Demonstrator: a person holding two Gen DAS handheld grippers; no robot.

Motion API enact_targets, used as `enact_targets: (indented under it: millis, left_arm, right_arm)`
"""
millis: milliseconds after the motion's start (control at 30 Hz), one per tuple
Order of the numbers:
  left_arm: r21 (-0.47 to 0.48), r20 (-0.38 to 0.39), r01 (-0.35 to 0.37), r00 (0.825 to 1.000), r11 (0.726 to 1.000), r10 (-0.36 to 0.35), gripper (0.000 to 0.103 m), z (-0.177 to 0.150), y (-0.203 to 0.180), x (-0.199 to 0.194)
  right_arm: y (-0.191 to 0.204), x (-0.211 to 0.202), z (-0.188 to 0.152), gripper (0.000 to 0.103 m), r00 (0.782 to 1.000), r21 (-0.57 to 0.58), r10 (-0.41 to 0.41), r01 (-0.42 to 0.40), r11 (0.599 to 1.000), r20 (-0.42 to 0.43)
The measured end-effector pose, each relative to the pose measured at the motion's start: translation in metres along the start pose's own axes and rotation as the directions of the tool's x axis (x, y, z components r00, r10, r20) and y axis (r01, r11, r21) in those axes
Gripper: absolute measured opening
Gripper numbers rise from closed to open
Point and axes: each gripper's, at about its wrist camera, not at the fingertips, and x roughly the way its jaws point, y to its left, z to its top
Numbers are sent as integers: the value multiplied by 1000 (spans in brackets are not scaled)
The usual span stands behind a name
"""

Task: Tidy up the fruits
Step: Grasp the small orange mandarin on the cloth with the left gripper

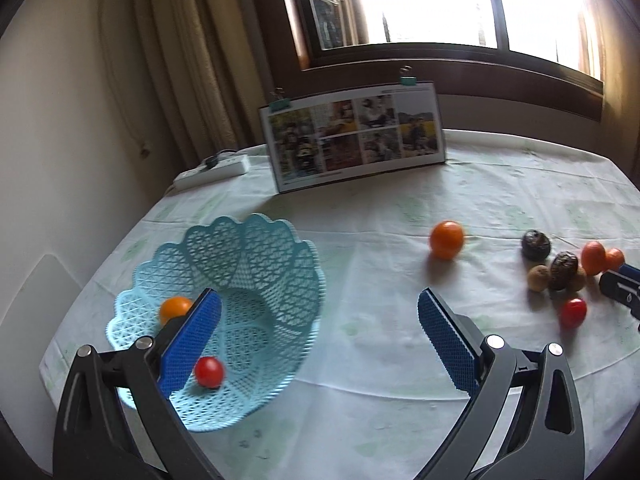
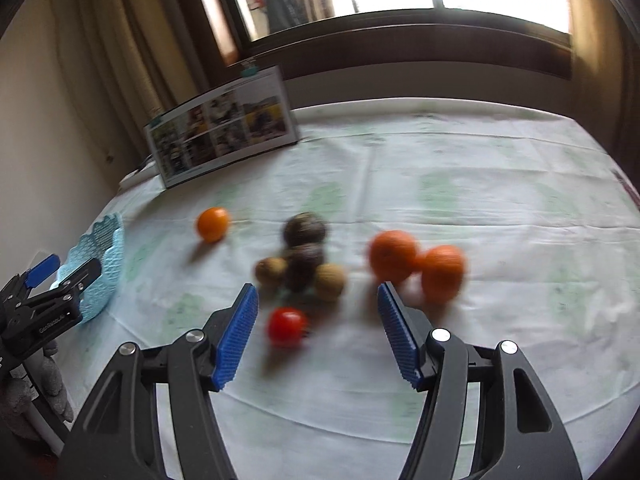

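A light blue lattice basket (image 1: 256,264) sits at the table's left and holds a small orange fruit (image 1: 175,309) and a red tomato (image 1: 209,372). My left gripper (image 1: 320,300) hangs open beside and above it, its left finger over the basket. A lone orange (image 1: 447,239) lies mid-table. In the right wrist view my right gripper (image 2: 316,296) is open just short of a red tomato (image 2: 286,326). Behind the tomato cluster two dark fruits (image 2: 304,229), two brown ones (image 2: 329,281) and two oranges (image 2: 393,255). The left gripper (image 2: 66,276) shows by the basket (image 2: 102,264).
A photo board (image 1: 354,136) with binder clips stands at the back of the table, and a white power strip (image 1: 212,169) lies left of it. The table carries a pale green patterned cloth (image 1: 360,420). Curtains and a bright window are behind.
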Motion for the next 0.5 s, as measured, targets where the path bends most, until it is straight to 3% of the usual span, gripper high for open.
enact_targets:
  millis: [267,467,500]
  left_arm:
    - [43,-18,68,998,997,-67,100,3,-38,7]
    - [47,-33,83,996,995,-82,100,4,-46,11]
    - [40,-39,88,995,995,-87,100,5,-46,14]
  right_arm:
    - [-49,4,9,62,997,55,-78,79,995,-6]
    - [-53,23,13,58,994,18,-98,99,995,-46]
    - [-53,27,13,54,993,14,-100,101,995,-56]
